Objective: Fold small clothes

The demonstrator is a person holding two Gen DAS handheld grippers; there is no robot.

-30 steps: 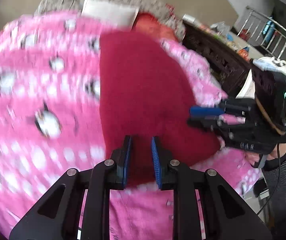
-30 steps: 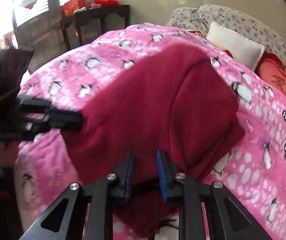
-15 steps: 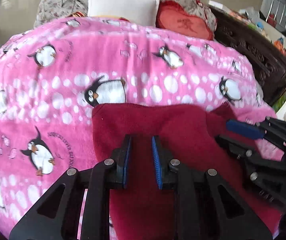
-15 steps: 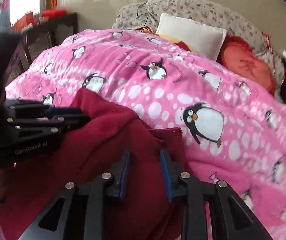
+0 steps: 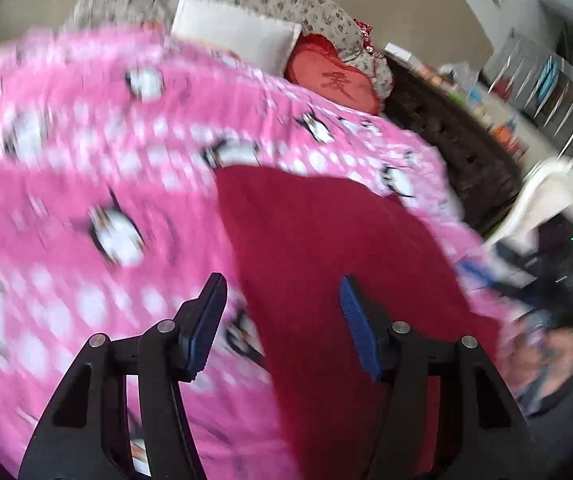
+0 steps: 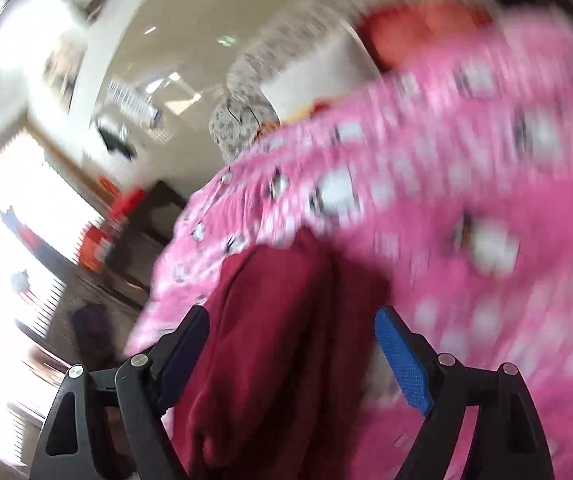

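Note:
A dark red fleece garment (image 5: 326, 248) lies folded on a pink penguin blanket (image 5: 86, 184) that covers the bed. My left gripper (image 5: 282, 320) is open and empty above the garment's near left edge. My right gripper (image 6: 292, 356) is open and empty over the garment (image 6: 278, 320), which shows as a rumpled fold between its fingers. The right gripper also appears blurred at the far right of the left wrist view (image 5: 526, 276). Both views are motion-blurred.
A white pillow (image 5: 234, 32) and a red heart cushion (image 5: 334, 80) lie at the head of the bed. A dark wooden cabinet (image 5: 458, 152) stands to the right. A window (image 6: 14, 240) and dark furniture (image 6: 142, 224) are at the left.
Both grippers have opened and let go of the red garment, which now lies on the blanket. Both have pulled back, and the right wrist view has swung left.

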